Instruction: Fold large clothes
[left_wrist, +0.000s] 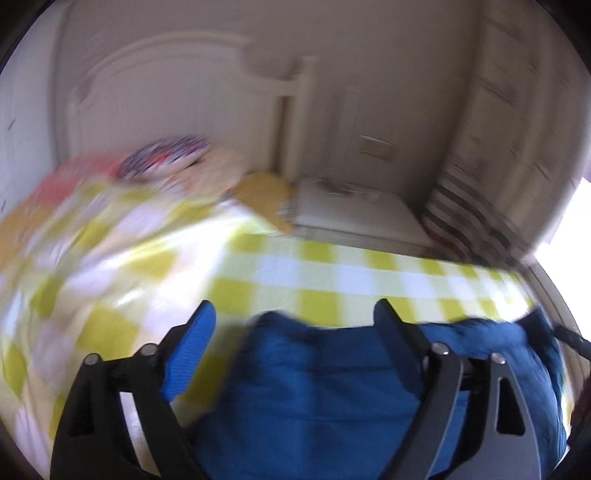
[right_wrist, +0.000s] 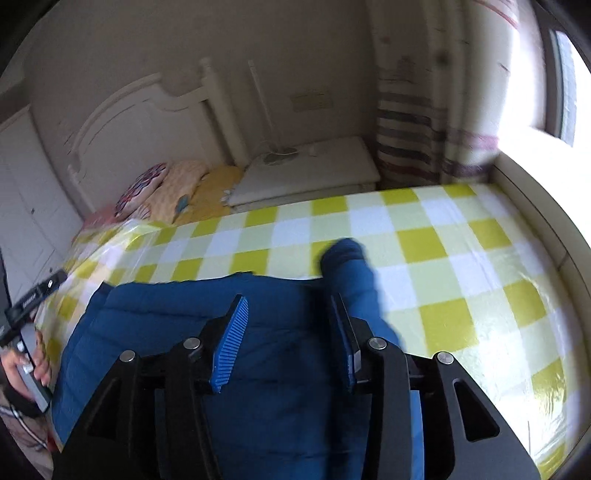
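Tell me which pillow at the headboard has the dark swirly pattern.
The leftmost pillow, white with dark and red swirls; the pale yellow one and plain yellow one beside it lack that pattern.

Only one bit of writing shows from my right jaws: a white word printed on the black device (right_wrist: 35, 299) held far off to their left, over the bed's edge. It is too small and smeared for me to read. From my left jaws, nothing legible shows; all blurred.
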